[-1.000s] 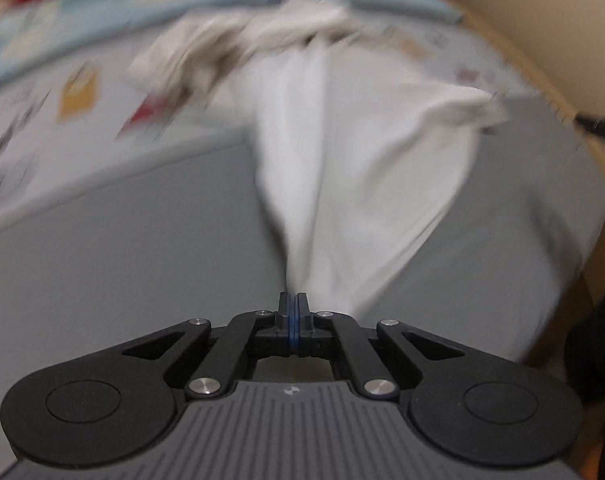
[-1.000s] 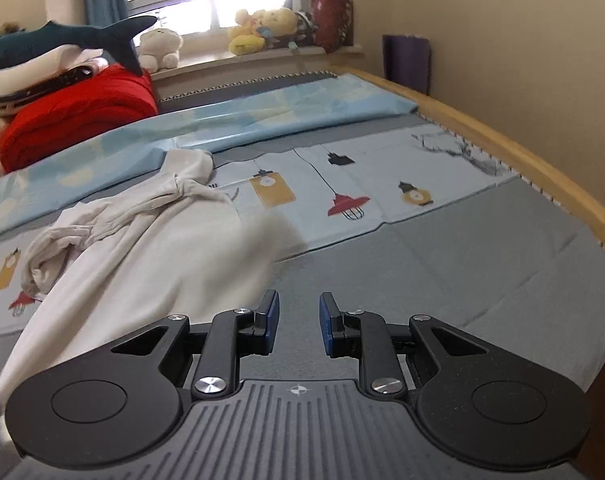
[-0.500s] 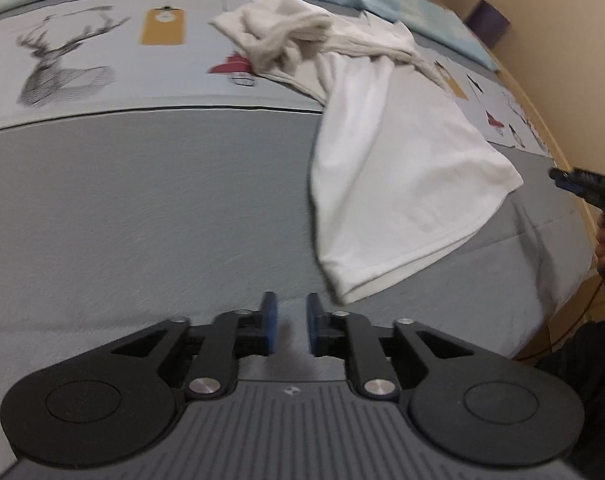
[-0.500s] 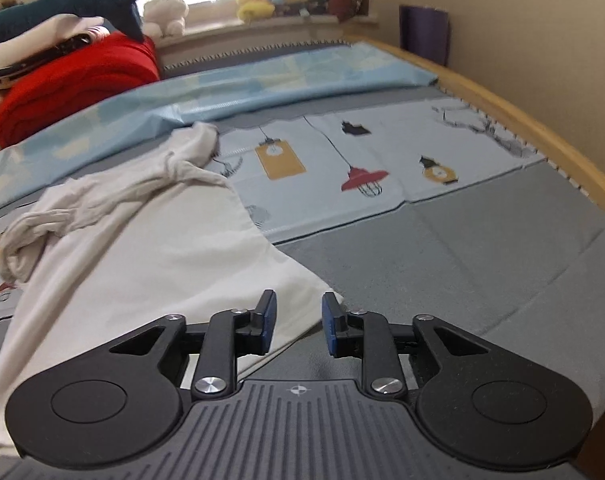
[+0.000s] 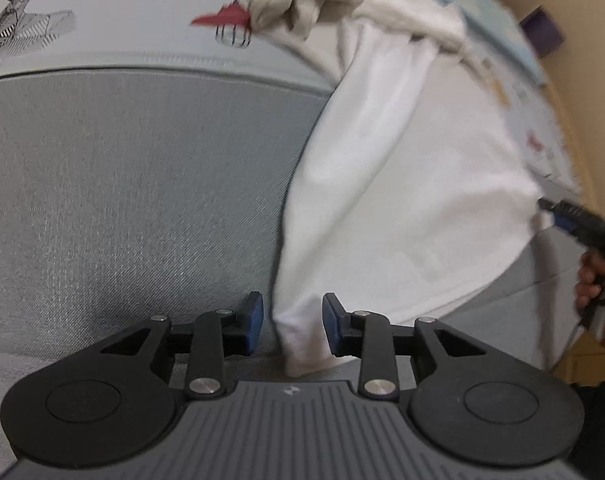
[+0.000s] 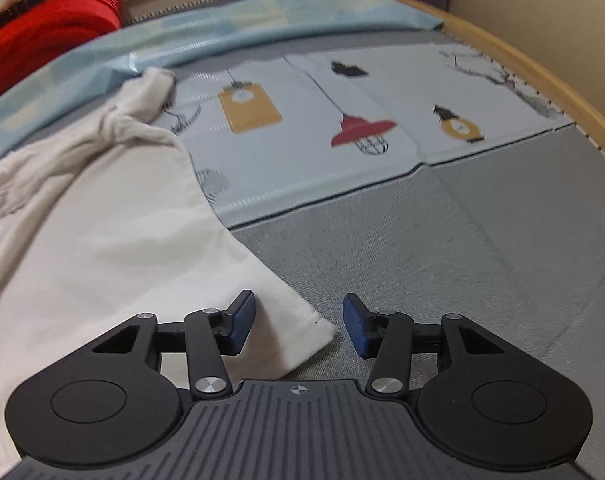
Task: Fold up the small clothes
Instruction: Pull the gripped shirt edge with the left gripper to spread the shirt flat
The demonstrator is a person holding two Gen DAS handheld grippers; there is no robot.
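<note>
garment (image 5: 402, 184): plain white, creamier where bunched
bedsheet (image 6: 462, 240): grey weave; pale blue band printed with yellow and red lamps, black deer sketch
blanket (image 6: 42, 36): red
left claw (image 5: 292, 324): black; blue pads
right claw (image 6: 299, 322): black; blue pads

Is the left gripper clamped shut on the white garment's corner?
No, the left gripper stands open, the white garment corner lying loose between its fingers.

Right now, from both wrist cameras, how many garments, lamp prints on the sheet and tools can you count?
White garment: 1
Lamp prints, yellow, red and round yellow: 3
Tools, left tool and right tool, both open at a garment corner: 2
Total: 6
</note>
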